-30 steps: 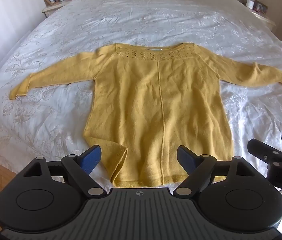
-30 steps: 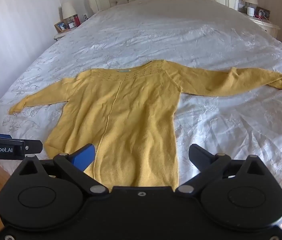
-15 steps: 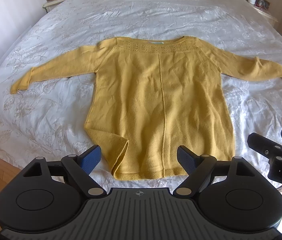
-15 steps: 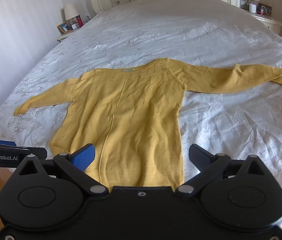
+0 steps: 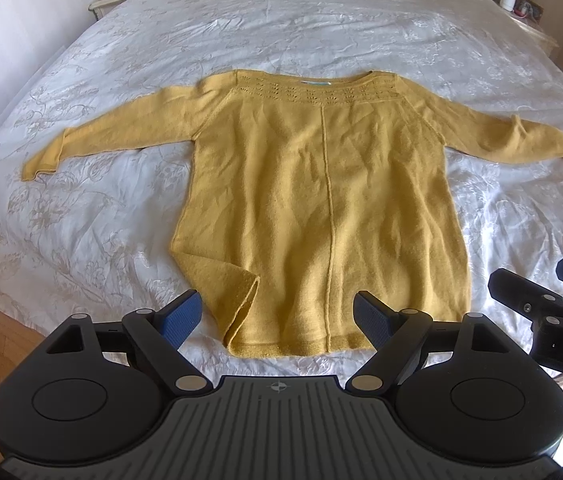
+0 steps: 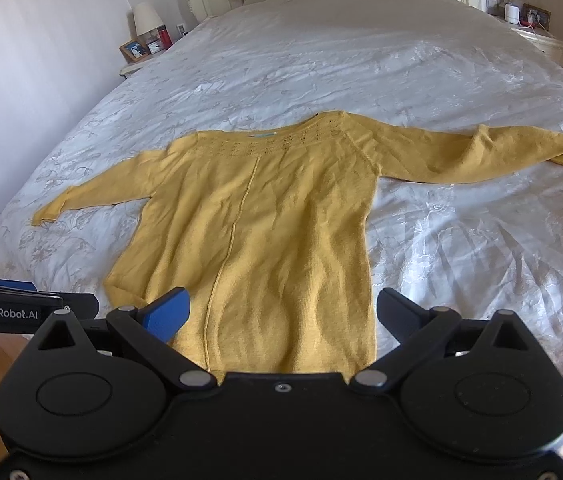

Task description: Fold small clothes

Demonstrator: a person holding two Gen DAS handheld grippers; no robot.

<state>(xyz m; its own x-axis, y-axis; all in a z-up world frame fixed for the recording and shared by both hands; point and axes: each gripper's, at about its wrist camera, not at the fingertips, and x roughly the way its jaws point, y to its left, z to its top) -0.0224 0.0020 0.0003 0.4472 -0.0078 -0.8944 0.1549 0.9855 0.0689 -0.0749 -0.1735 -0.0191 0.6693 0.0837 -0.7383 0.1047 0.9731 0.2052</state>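
Black left hand-held gripper (image 5: 277,316), blue pads (image 5: 181,318), white "GenRobot.AI" lettering (image 6: 6,312)

Legible markings, two items:

1. "GenRobot.AI", white lettering on a black plate on the side of the left claw (image 6: 21,304), seen at the left edge of the right wrist view. Complete and readable.

2. "DA", pale lettering on the black body of the right claw (image 5: 553,312), seen at the right edge of the left wrist view. Cut off by the frame edge; the rest cannot be read.

The small turquoise label (image 5: 315,83) inside the sweater's neckline is too small to read.
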